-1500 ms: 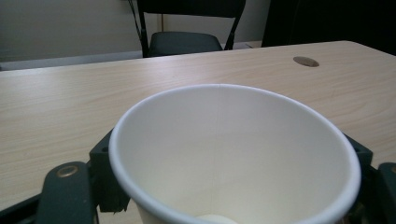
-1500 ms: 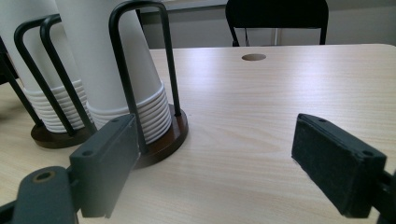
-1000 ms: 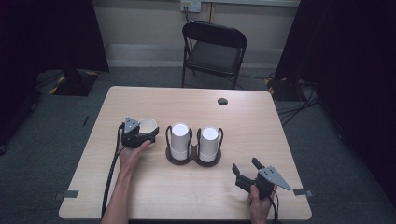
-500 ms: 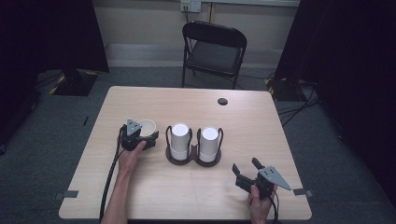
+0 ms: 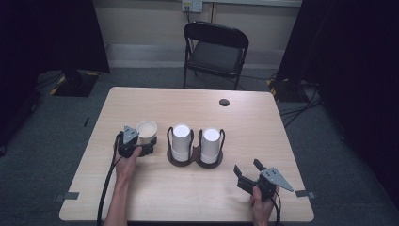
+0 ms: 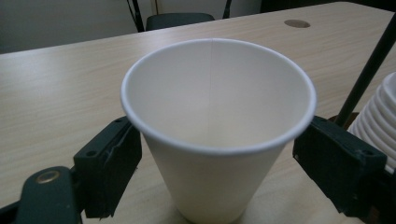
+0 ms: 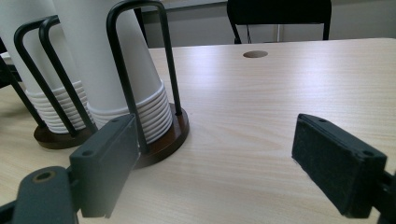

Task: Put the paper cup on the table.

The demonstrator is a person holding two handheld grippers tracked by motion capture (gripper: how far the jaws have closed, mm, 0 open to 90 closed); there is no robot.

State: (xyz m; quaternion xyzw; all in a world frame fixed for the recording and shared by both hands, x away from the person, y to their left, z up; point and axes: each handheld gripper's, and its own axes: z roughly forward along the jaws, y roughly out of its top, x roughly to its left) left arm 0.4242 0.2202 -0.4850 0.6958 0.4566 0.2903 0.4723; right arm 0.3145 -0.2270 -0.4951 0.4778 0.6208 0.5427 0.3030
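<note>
Paper cup [image 6: 217, 135]: upright on table [image 5: 263, 122], left of cup holder [image 5: 195, 159], between jaws of left gripper [image 5: 147, 147]. Jaws just opened, wide, pads clear of cup wall. Right gripper [image 7: 215, 158]: jaws wide, empty, near table's front right. Holder: two inverted cup stacks [image 5: 181, 141].

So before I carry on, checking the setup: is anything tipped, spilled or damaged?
Nothing stands out. The single paper cup stands upright between the open left tool, and both cup stacks sit straight in their holder.
</note>
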